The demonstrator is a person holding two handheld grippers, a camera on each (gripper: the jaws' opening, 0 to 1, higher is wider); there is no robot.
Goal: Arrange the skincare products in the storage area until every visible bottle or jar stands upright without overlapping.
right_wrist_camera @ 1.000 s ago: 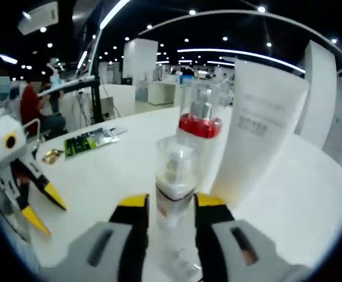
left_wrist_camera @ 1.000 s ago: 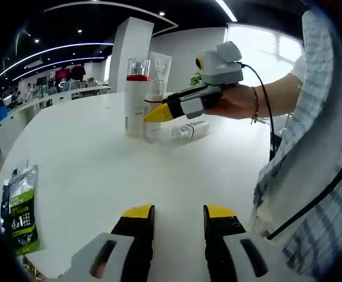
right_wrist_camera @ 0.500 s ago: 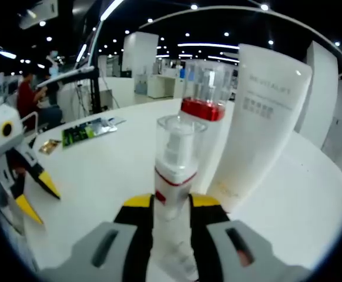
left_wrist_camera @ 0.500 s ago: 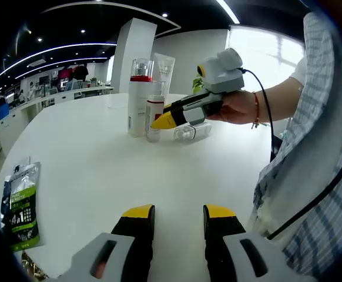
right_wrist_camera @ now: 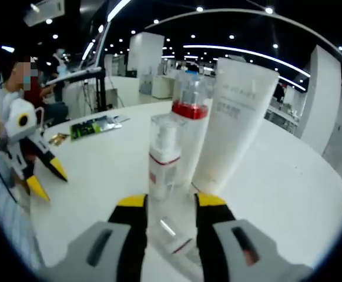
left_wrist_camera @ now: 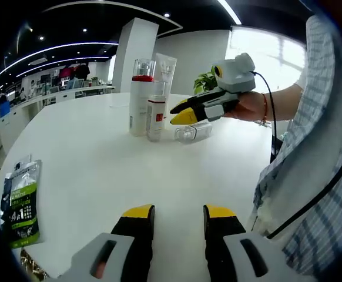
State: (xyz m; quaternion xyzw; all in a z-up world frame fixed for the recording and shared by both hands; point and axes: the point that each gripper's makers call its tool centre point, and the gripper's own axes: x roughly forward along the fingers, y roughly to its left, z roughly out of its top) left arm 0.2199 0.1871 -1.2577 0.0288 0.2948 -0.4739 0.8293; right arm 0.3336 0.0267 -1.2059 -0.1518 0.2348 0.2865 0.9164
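Note:
A small clear pump bottle (left_wrist_camera: 154, 118) (right_wrist_camera: 163, 160) with a red stripe stands upright on the white table (left_wrist_camera: 89, 158). Close behind it are a taller red-banded bottle (left_wrist_camera: 138, 103) (right_wrist_camera: 188, 132) and a white tube (left_wrist_camera: 164, 70) (right_wrist_camera: 232, 123). Another clear bottle (left_wrist_camera: 193, 131) (right_wrist_camera: 172, 236) lies on its side. My right gripper (left_wrist_camera: 183, 111) (right_wrist_camera: 170, 202) hovers open just above that lying bottle, a short way back from the small bottle and touching nothing. Open and holding nothing, my left gripper (left_wrist_camera: 172, 220) (right_wrist_camera: 39, 176) stays near the table's front edge.
A green sachet (left_wrist_camera: 21, 202) (right_wrist_camera: 94, 126) lies on the table near its edge, with a small gold-coloured packet (right_wrist_camera: 57, 138) beside it. A person's hand and checked sleeve (left_wrist_camera: 312, 147) reach in from the right. Desks and people stand in the office beyond.
The right gripper stood the small pump bottle next to the tall bottle, let go of it and drew back towards the lying bottle. The left gripper stayed put.

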